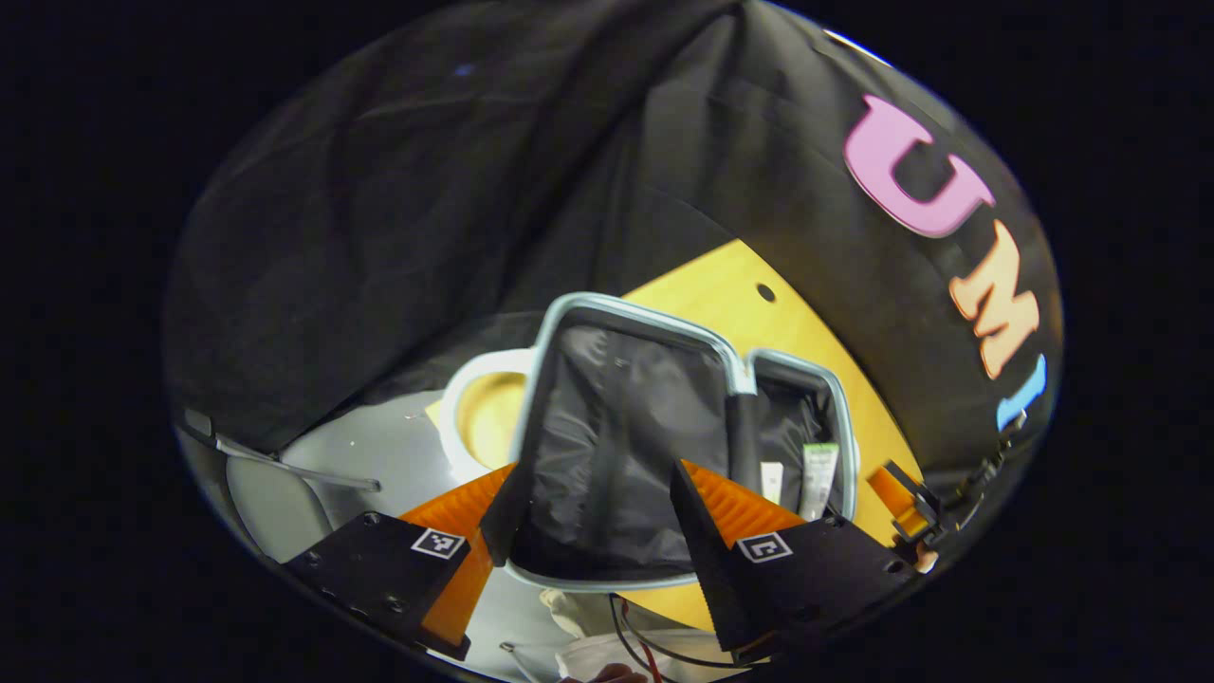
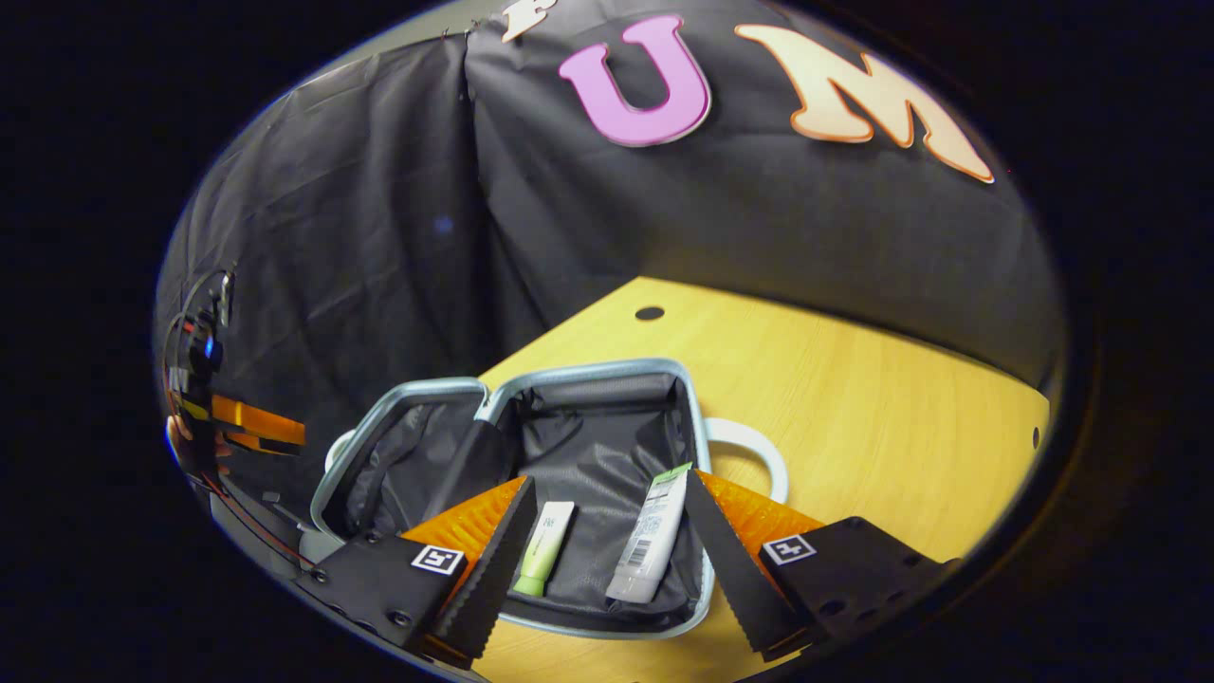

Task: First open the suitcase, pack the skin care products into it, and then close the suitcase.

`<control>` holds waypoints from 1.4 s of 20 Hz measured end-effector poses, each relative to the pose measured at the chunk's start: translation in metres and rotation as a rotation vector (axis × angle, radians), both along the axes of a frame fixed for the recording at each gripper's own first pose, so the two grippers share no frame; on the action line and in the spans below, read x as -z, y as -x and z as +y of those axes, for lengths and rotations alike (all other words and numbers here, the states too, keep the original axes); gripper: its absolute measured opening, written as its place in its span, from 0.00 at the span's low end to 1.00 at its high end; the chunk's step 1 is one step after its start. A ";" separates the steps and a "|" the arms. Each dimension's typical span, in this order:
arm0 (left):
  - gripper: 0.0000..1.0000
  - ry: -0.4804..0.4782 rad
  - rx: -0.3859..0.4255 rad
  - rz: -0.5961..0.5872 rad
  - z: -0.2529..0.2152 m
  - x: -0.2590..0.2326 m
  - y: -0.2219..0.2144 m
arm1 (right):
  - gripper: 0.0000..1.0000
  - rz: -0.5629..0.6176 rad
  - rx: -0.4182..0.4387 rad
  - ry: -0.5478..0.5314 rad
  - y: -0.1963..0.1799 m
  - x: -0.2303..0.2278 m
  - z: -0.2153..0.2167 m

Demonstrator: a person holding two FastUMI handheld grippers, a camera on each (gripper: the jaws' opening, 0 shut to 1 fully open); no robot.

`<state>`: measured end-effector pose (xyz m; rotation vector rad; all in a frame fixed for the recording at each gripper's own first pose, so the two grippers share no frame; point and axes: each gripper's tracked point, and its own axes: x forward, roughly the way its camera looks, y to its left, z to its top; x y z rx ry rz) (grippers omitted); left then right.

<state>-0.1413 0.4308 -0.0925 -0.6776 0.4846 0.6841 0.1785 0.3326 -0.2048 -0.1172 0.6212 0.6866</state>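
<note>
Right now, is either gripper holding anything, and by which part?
Nothing is held. The left gripper stands open around the suitcase lid; the right gripper hangs open over the tubes.

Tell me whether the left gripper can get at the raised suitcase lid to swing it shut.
Probably yes. The left gripper is open with the lid standing between its fingers, nothing between them. The two tubes lie flat in the base, and the right gripper looks to be short of the lid's path.
</note>
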 end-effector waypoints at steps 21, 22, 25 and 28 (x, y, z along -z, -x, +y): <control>0.06 0.175 -0.118 -0.174 0.087 0.084 0.005 | 0.98 -0.109 0.453 0.002 0.009 -0.076 -0.201; 0.05 0.199 -0.120 -0.183 0.083 0.079 0.005 | 0.98 -0.109 0.451 0.001 0.008 -0.076 -0.201; 0.05 0.202 -0.120 -0.232 0.076 0.052 0.004 | 0.98 -0.107 0.434 0.011 0.010 -0.073 -0.200; 0.05 0.137 -0.092 -0.272 0.064 0.006 0.004 | 0.98 -0.109 0.419 0.017 0.011 -0.070 -0.199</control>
